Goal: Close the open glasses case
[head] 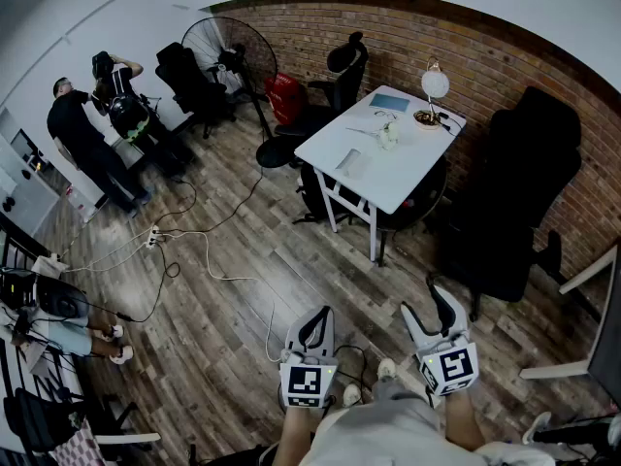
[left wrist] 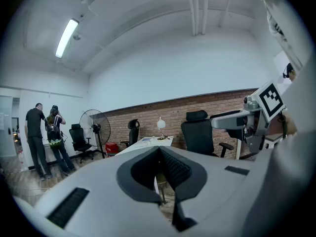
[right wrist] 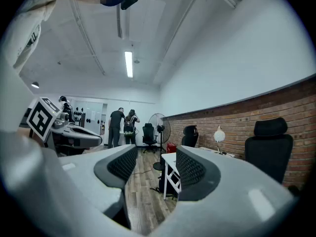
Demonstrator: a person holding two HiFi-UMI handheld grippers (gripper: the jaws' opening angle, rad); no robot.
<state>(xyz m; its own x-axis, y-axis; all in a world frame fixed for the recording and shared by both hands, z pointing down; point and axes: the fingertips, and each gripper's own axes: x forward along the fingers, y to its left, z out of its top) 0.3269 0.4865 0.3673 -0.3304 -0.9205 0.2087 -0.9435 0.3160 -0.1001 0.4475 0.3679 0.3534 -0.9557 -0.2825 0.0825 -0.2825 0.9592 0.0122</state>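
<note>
Glasses case: probably the pale oblong item on the white bench, too small to confirm; well apart from both grippers. Likely light, rigid and hinged, so push the lid's free edge. Left gripper pinched together, empty. Right gripper wide, empty.

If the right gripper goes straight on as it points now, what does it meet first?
Likely the near end of the white table, framed between the open jaws of the right gripper; only floor shows before it, though depth is unclear.
</note>
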